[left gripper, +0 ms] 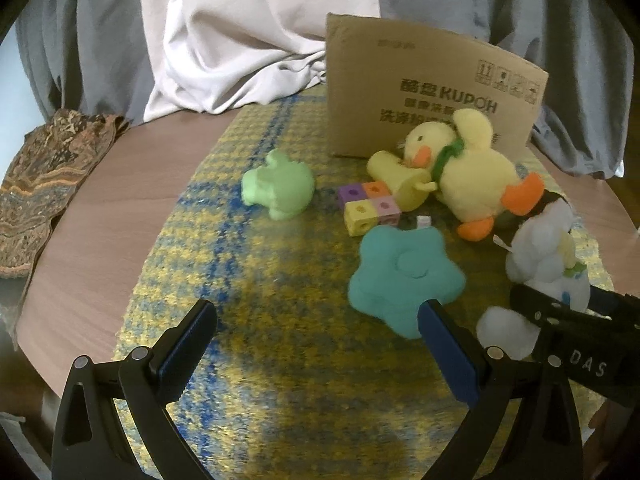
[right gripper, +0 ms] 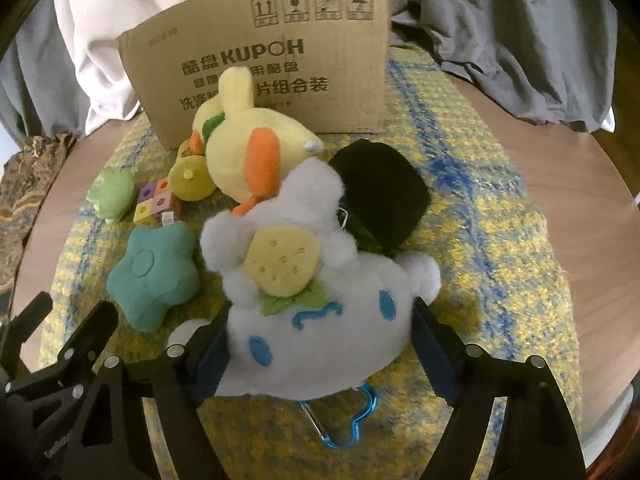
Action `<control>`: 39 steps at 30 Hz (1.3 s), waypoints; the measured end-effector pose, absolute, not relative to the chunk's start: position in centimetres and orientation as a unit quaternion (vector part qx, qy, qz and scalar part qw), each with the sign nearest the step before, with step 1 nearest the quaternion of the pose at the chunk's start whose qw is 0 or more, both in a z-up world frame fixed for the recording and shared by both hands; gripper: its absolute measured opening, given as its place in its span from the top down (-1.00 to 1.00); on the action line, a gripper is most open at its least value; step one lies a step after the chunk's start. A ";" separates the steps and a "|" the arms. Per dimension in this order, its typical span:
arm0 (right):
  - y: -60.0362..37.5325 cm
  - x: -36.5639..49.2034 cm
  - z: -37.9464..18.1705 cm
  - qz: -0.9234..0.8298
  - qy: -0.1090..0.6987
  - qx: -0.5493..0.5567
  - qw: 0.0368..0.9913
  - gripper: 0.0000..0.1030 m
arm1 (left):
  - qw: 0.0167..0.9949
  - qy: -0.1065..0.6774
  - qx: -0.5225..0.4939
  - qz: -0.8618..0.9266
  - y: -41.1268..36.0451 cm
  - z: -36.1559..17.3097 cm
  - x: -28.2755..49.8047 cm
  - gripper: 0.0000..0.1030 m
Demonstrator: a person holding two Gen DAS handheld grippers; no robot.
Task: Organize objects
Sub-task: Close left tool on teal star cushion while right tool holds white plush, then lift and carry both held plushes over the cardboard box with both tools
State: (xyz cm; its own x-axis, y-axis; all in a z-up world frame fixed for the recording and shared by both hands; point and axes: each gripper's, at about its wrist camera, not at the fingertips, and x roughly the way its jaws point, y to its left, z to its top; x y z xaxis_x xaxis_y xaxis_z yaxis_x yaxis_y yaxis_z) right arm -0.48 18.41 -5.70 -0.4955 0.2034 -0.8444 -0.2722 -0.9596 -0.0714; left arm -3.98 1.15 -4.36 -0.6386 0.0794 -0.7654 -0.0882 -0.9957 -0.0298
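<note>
Low in the right wrist frame, right gripper (right gripper: 320, 344) apparently clamping white plush (right gripper: 320, 320): squeeze evenly, lift straight, mind blue carabiner (right gripper: 348, 424); left gripper (left gripper: 316, 344) spread, empty.

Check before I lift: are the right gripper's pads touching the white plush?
Touching: the right wrist view shows both pads of the right gripper pressed against the white plush.
</note>
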 end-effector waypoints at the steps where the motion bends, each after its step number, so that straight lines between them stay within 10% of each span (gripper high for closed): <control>1: 18.6 -0.3 -5.6 0.864 0.037 -0.482 0.139 -0.58 | 0.051 0.005 -0.422 0.905 1.4 -4.3 -4.0 -0.99; 22: 20.8 2.0 -3.3 0.870 0.017 -0.448 0.207 -0.58 | 0.101 0.017 -0.450 0.887 6.2 -6.8 -7.4 -0.98; 27: 20.4 2.1 -3.3 0.870 0.013 -0.448 0.207 -0.58 | 0.107 0.017 -0.454 0.885 6.2 -6.9 -7.4 -0.54; 39: 18.9 2.6 -2.5 0.876 0.007 -0.438 0.204 -0.58 | 0.105 0.033 -0.434 0.894 5.4 -5.5 -6.4 -0.47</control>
